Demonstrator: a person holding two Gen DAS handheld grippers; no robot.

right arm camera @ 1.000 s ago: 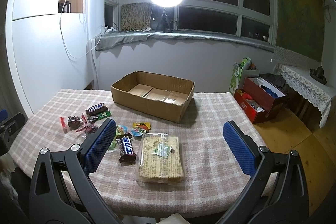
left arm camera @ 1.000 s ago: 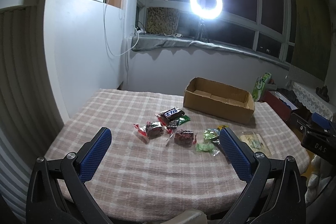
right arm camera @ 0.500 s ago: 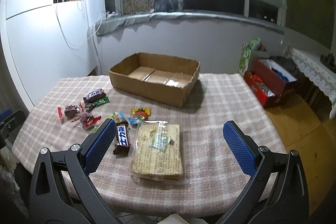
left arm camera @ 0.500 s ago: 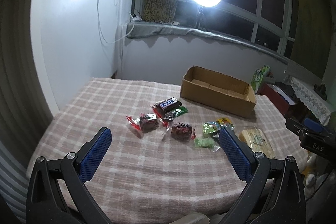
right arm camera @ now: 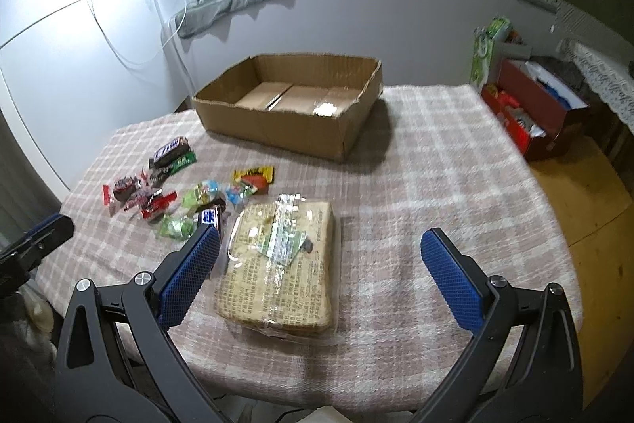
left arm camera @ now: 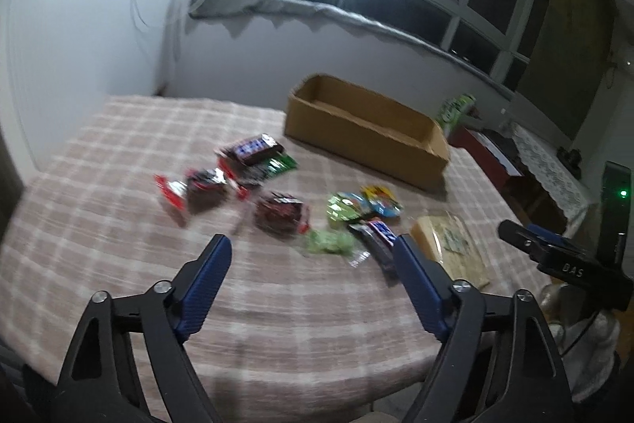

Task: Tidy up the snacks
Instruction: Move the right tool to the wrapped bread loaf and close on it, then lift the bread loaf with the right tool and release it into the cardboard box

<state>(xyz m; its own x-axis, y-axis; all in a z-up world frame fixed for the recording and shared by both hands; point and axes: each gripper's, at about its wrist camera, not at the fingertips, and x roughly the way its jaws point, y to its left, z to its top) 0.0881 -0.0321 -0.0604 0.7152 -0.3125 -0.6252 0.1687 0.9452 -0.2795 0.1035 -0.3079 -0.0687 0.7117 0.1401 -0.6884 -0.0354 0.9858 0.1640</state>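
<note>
A table (right arm camera: pixel 455 161) under a pink checked cloth fills the room's middle, and everything else sits in relation to the open cardboard box (right arm camera: pixel 277 129) at its far side — the box holds no snacks. Nearest the viewer from the box lies the biggest item, a flat clear-wrapped cracker pack (right arm camera: pixel 277 268). To the left of the box and nearer, the small snacks are scattered: a dark chocolate bar (right arm camera: pixel 170 151) on a green wrapper, red-wrapped sweets (right arm camera: pixel 152 205), green and blue candies (right arm camera: pixel 200 195). The right gripper (right arm camera: pixel 319 248) hovers wide over the cracker pack, not touching it. The left gripper (left arm camera: pixel 313 256) is closing above the cloth — nothing between its jaws.
</note>
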